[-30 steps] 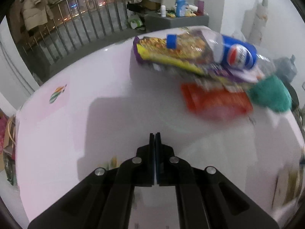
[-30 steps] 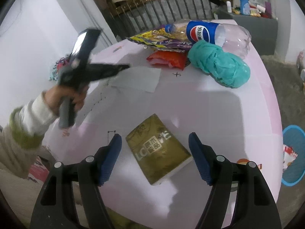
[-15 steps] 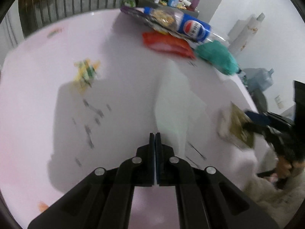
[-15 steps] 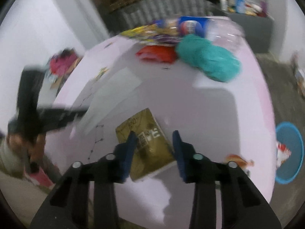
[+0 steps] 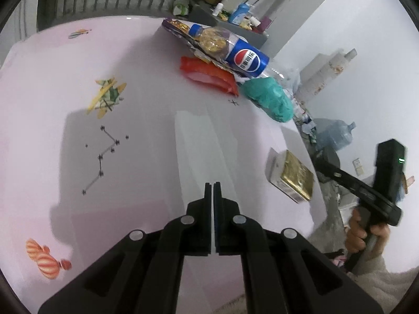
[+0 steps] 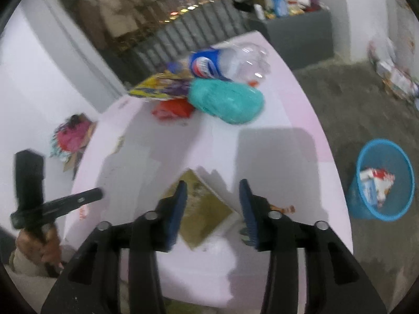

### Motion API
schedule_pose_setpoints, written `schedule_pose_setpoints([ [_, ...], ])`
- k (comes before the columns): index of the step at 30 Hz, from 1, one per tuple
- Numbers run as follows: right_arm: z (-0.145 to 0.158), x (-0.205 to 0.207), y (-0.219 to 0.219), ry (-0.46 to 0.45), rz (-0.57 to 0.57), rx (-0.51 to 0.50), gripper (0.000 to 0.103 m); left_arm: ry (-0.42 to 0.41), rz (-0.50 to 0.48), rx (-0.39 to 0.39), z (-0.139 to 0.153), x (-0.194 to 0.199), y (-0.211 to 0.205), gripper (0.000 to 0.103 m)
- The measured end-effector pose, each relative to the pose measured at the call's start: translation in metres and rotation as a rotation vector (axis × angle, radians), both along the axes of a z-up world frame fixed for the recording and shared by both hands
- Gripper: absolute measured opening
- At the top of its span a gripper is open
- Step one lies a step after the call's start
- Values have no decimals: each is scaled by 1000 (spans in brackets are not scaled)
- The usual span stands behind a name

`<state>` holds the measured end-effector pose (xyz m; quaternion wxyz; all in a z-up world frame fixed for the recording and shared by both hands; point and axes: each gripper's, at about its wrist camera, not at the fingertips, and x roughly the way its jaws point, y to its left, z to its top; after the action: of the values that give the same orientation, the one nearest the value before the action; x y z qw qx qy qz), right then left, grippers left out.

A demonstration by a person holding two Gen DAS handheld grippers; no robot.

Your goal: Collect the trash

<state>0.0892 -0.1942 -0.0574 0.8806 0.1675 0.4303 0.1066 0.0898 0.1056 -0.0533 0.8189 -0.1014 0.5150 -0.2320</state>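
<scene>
The left gripper (image 5: 212, 191) is black plastic with round silver screws on its arms. The right gripper (image 6: 212, 204) is black too, with blue bumpy pads (image 6: 247, 209) and a small green light. The person's sleeve (image 5: 377, 285) is fluffy and cream.

Motion blur smears the whole right wrist view: the label on the clear plastic cola bottle (image 6: 207, 65) is unreadable there, and the yellow-and-purple snack wrapper (image 6: 162, 89) shows no print. The right tool (image 6: 212, 204) covers the near corners of the flat gold box (image 6: 207, 209). In the blue plastic waste bin (image 6: 385, 180), the red-and-white packaging (image 6: 375, 183) is too small to identify. Bottles on the grey cabinet (image 5: 235, 23) are indistinct.
</scene>
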Motion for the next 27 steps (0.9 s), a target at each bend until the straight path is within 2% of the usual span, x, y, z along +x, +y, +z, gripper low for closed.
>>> schedule_pose_setpoints([
  [1,3,0,3,-15,17,-6,53,-7,-4,20,-1,3,-2,3],
  [5,6,8,25,-33,122,-101,69,-48,-46,126,-8,6,-18,5],
  [7,5,12,37,-28,162,-184,70,-76,-43,170,-7,4,-22,5],
  [8,5,12,41,-25,176,-206,70,-90,-51,167,-5,3,-24,5],
  [11,3,9,48,-22,218,-215,71,-88,-115,121,-2,-4,-29,5],
  [15,-10,12,57,5,242,-239,71,-81,-155,169,-13,-5,-44,6],
  [18,-15,14,58,15,233,-263,71,-86,-156,170,-15,-4,-50,16],
  [20,-15,13,56,17,228,-250,71,-95,-156,183,-16,-3,-54,33],
  [23,-14,11,53,23,215,-239,70,-115,-168,242,-21,-3,-60,34],
  [27,-18,11,48,43,192,-216,70,-113,-157,226,-22,-1,-57,34],
])
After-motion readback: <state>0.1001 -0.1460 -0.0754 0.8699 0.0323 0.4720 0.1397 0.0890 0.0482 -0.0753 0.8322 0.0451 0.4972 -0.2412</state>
